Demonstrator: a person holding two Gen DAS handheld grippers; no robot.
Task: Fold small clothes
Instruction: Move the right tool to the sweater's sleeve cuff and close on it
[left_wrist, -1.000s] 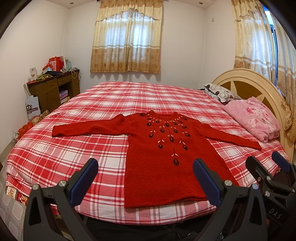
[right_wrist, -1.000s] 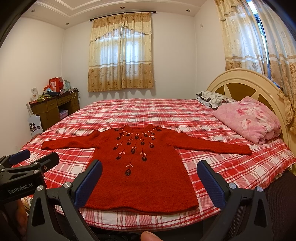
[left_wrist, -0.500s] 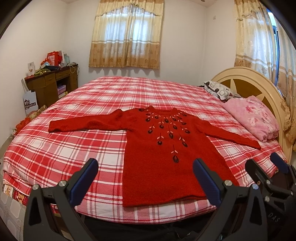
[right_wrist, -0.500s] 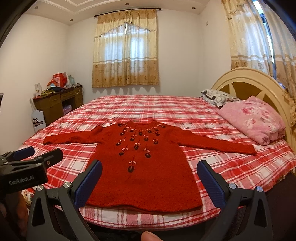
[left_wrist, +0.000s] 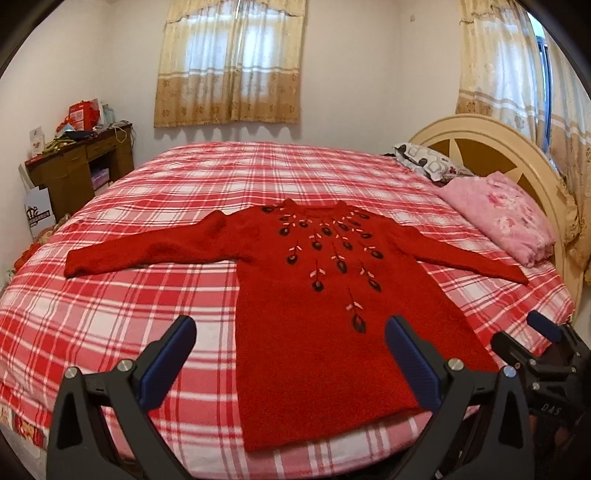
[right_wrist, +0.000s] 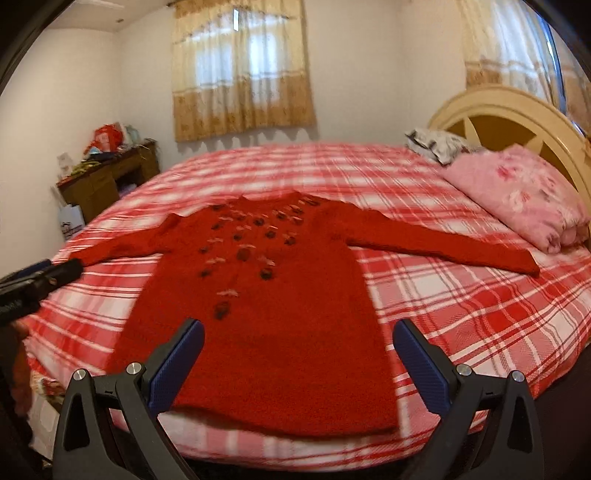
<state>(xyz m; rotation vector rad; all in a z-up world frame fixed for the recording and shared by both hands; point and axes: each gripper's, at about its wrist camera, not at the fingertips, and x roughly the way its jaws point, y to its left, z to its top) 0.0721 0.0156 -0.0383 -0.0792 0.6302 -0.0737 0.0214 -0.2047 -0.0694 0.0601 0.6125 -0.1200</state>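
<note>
We are at the very start of the fold: the red sweater (left_wrist: 317, 325) lies face up and flat on the bed (left_wrist: 122, 317), hem toward us near the bed's edge, both sleeves stretched out sideways, nothing turned over yet. Our left hand-held gripper (left_wrist: 291, 354) hangs above the hem with its jaws spread wide and nothing between them, its left pad over the plaid cover and its right pad over the sweater's lower body. Our right hand-held gripper (right_wrist: 297, 354) is likewise released and empty, poised over the hem's middle; its view is blurred. We judge this the approach before a first grasp. The next move, as we read it, calls for each gripper to go out to a sleeve or a side edge, pinch the knit alone without catching the cover beneath, and carry it across the body. The pink folded blanket (left_wrist: 498, 218) lies close to the right cuff.
</note>
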